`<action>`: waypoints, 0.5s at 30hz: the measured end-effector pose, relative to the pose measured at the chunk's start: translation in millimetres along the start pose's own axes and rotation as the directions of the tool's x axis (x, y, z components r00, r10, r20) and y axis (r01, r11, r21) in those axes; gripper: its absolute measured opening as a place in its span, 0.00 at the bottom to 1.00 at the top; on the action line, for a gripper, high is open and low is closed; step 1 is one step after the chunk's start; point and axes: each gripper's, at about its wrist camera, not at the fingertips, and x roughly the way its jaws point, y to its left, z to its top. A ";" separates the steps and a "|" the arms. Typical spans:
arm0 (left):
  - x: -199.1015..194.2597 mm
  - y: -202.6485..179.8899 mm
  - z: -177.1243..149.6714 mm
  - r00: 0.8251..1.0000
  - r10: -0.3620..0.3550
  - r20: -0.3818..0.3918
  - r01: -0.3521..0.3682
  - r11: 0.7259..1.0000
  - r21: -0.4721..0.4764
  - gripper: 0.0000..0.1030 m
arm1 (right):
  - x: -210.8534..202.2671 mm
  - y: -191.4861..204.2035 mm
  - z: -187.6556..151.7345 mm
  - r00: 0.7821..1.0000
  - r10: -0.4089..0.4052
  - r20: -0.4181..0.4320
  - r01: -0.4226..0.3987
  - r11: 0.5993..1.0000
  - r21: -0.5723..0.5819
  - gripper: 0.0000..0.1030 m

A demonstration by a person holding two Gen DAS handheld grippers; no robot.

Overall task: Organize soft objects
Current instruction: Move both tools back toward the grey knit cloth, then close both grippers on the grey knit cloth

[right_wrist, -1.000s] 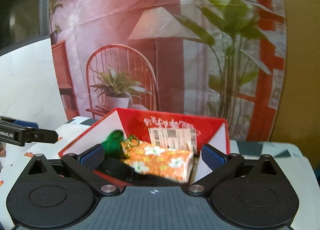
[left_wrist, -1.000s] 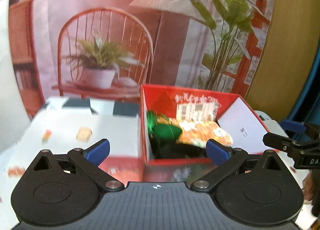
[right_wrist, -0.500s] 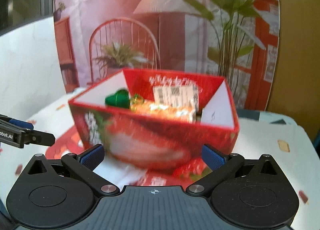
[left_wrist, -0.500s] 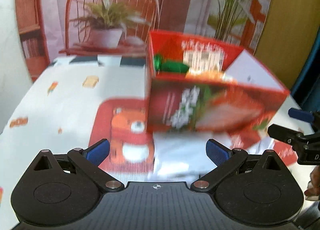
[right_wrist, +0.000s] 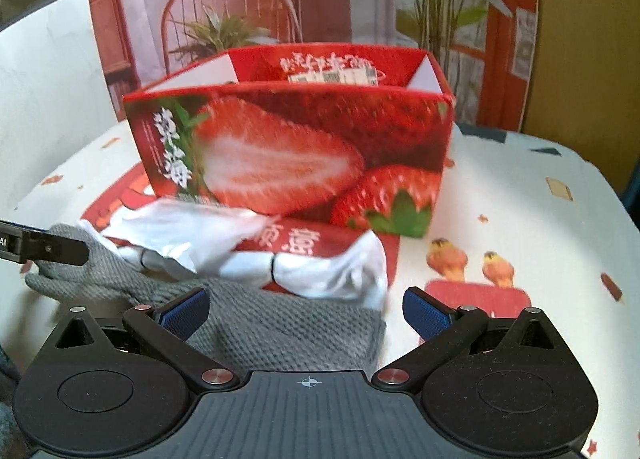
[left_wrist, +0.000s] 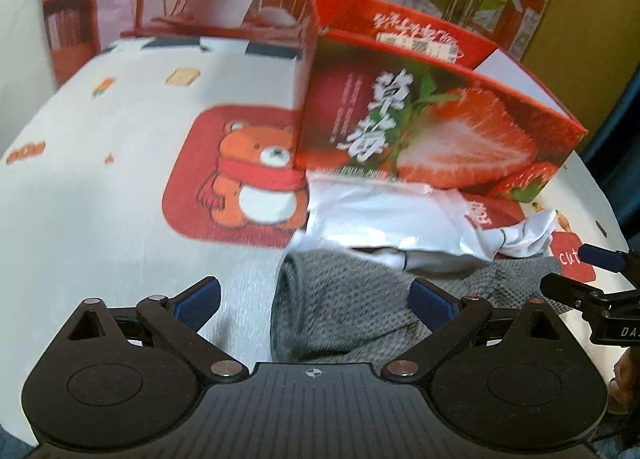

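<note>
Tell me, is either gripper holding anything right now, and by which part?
Nothing is held. The left gripper and right gripper are both open above the grey cloth, with no fingers closed on it.

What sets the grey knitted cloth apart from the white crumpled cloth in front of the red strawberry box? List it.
Colour: the grey knitted cloth is dark grey; the white crumpled cloth is bright white.
Texture: the grey one has a coarse waffle-like knit; the white one looks smooth.
Place: the white one lies nearer the red strawberry box; the grey one lies nearer both open grippers, left and right.
Shared: both lie limp on the tablecloth, outside the box.
</note>
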 end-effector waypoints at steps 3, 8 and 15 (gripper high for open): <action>4.6 4.9 -2.0 0.999 -0.025 -0.024 0.024 0.999 -0.029 0.86 | 3.3 -1.0 -2.7 1.000 -0.003 0.002 0.003 1.000 -0.012 0.96; 9.1 8.2 -5.0 0.997 -0.053 -0.049 0.051 0.998 -0.044 0.63 | 12.2 -0.7 -9.4 1.000 0.002 -0.031 -0.003 1.000 -0.022 0.85; 13.9 8.0 -8.1 0.996 -0.078 -0.053 0.076 0.996 -0.039 0.56 | 20.3 -2.0 -12.8 0.998 0.017 -0.063 -0.017 1.000 -0.002 0.81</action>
